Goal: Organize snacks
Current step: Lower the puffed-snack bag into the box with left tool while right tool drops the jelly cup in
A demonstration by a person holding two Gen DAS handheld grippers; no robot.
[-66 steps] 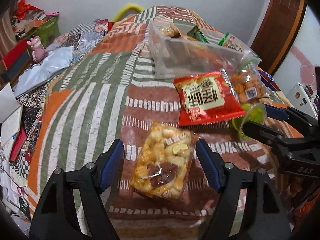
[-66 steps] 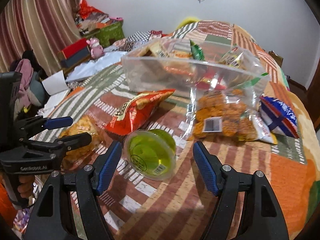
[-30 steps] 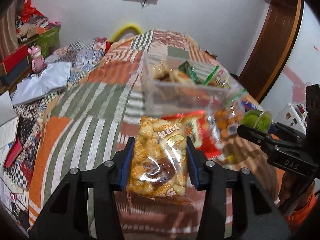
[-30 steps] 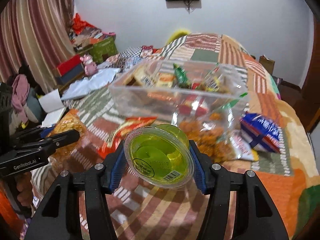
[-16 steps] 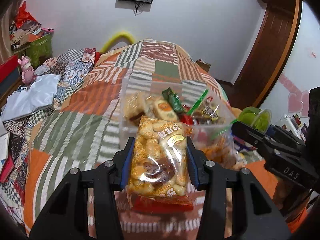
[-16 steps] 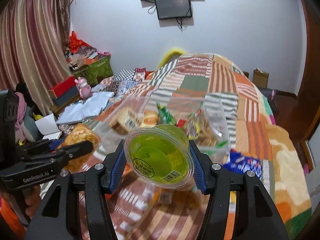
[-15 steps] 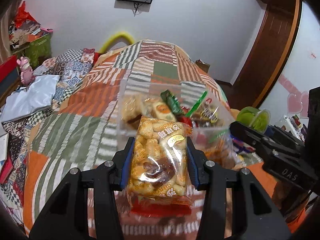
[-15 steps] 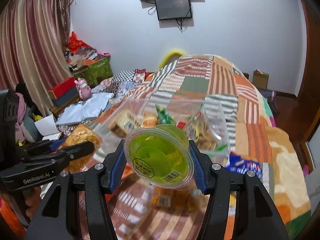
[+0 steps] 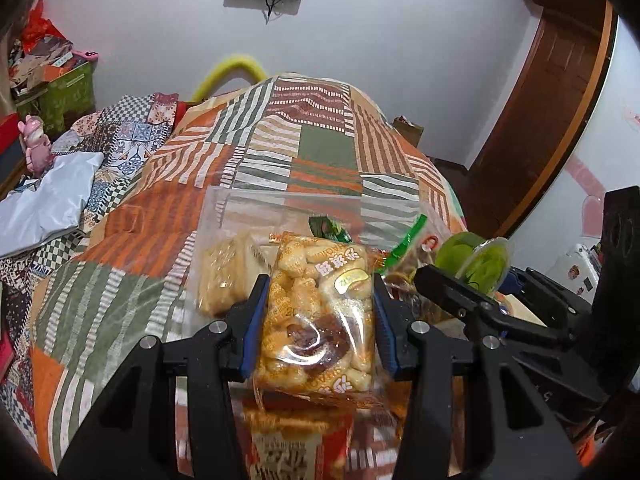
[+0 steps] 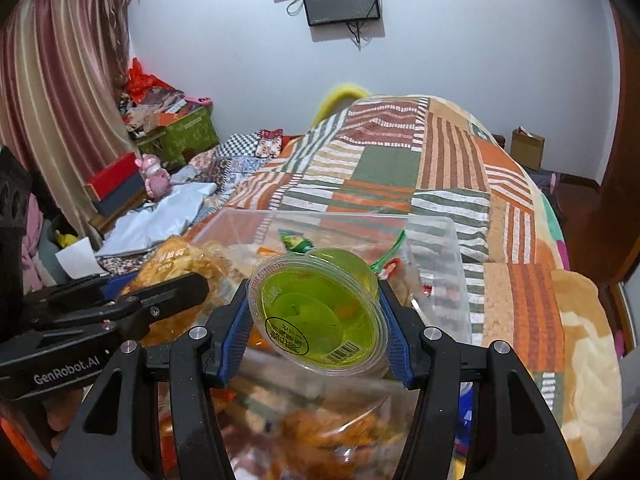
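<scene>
Up close, the left gripper (image 9: 317, 320) is clamped on a clear bag of puffed snacks (image 9: 318, 312), its blue pads pressing both sides of the pack, which is held off the bed. Just beside it, the right gripper (image 10: 316, 328) pinches a green jelly cup (image 10: 318, 312) tilted with its barcoded lid toward the camera. Both held items hang by the near wall of a clear plastic bin (image 10: 452, 280), which sits on the patchwork quilt (image 9: 324, 152) and already holds several wrapped snacks. A red snack packet (image 9: 296, 448) lies blurred below the left gripper, and a bag of orange fried pieces (image 10: 320, 432) lies below the right one.
</scene>
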